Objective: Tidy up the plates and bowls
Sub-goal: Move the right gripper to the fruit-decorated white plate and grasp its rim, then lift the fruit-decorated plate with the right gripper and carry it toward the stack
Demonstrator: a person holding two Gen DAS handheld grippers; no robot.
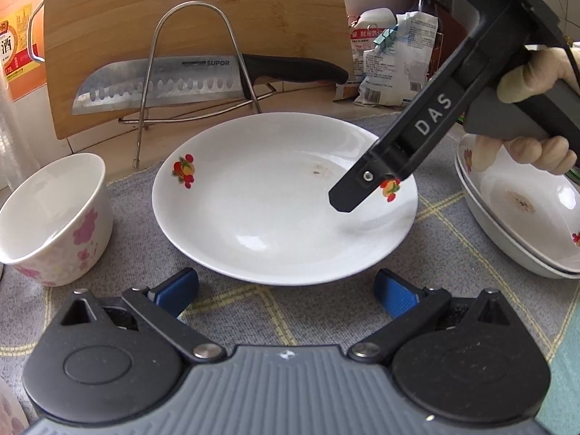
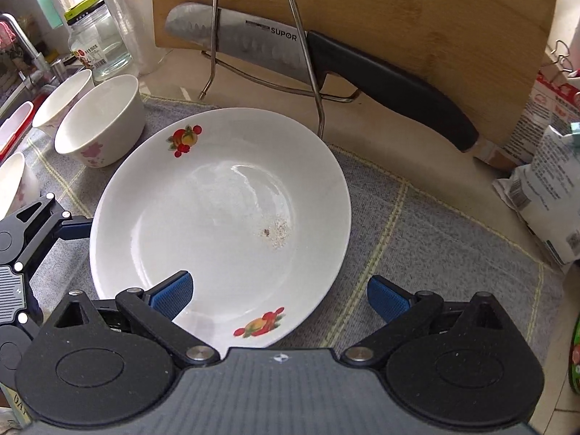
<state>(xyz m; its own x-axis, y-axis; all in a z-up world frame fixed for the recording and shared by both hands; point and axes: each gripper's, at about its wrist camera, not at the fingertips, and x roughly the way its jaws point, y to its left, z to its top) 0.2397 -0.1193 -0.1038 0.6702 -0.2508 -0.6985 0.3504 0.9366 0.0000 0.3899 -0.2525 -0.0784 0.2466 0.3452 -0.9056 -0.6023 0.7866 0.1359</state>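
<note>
The white plate (image 2: 221, 214) with red-and-yellow fruit decals and a small brown speck near its middle lies flat on the grey checked cloth (image 2: 417, 239) covering the tabletop. My right gripper (image 2: 279, 295) is spread open over its near rim, one finger above the plate. My left gripper (image 1: 286, 290) waits open just short of it. A pink-flowered bowl (image 1: 54, 217) stands beside, stacked plates (image 1: 522, 217) opposite.

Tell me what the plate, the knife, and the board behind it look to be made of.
Plate: seemingly glazed ceramic; glossy white, window glare, printed fruit decals.
Knife: steel blade, likely stainless, brushed grey with dimples; matte black handle, probably plastic.
Board: apparently bamboo or wood; tan, visible grain and strips.
</note>
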